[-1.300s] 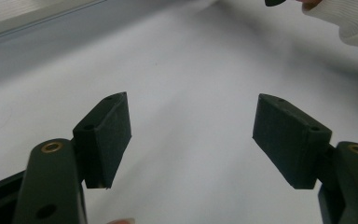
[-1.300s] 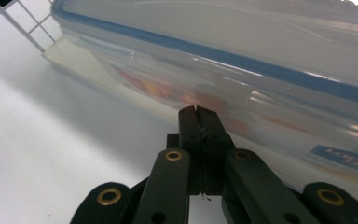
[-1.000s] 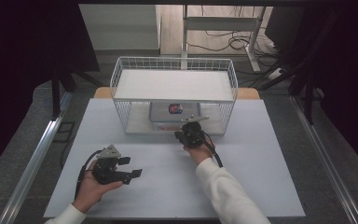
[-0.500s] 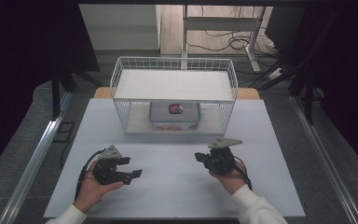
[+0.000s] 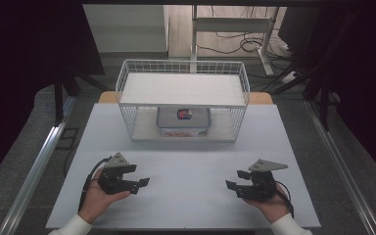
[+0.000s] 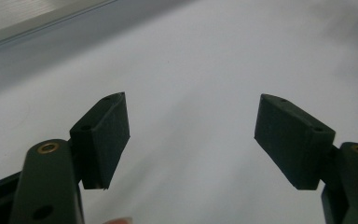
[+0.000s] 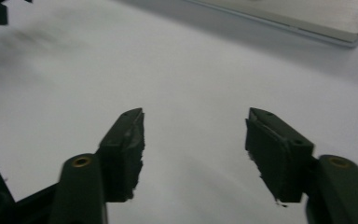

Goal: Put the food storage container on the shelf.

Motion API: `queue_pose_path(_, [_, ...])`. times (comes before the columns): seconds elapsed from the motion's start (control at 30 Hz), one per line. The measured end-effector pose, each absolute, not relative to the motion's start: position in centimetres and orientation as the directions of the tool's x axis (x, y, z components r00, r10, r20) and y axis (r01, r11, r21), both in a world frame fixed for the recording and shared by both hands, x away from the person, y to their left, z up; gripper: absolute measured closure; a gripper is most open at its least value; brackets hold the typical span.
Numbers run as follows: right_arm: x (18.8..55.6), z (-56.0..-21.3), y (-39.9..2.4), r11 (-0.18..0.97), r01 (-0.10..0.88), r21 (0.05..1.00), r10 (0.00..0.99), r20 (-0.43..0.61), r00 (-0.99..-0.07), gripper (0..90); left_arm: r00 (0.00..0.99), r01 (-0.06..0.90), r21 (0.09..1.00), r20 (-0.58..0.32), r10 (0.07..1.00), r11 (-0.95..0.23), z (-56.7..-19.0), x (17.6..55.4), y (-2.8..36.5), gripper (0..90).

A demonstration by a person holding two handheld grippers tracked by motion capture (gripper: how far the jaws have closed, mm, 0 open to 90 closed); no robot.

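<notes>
Since the earlier pictures, the right gripper (image 5: 237,179) has been drawn back from the wire rack (image 5: 183,100) to the near right part of the white table (image 5: 186,161), and its jaws have just been opening — nothing is seen between them in the right gripper view, where bare table lies between the two pads (image 7: 123,151). The left gripper (image 5: 139,175) is found where it was, at the near left, held in the left hand (image 5: 98,196); its jaws are spread wide and empty.

The container (image 5: 183,121) sits on the rack's lower shelf, under the white upper shelf; it is partly masked by the wire mesh, and its lid's red and dark label (image 5: 184,113) cannot be read. What lies inside it is too dim to make out.

The container is well apart from both grippers — beyond them, toward the far side of the table, roughly midway between the two.
</notes>
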State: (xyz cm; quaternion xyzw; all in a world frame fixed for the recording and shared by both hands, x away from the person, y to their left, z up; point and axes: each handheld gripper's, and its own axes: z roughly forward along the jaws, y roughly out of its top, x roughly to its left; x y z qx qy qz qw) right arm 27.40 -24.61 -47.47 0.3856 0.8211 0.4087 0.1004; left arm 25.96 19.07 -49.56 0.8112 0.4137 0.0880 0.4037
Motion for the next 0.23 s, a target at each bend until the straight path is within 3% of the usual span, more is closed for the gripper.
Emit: queue_pose_path(0.23, [27.26, -47.2, -24.13, 0.384, 0.512, 0.768, 0.692, 0.128, -0.71, 26.0, 0.641, 0.601, 0.728, -0.192, 0.743, -0.33, -49.6, 26.07, 19.14, 25.7])
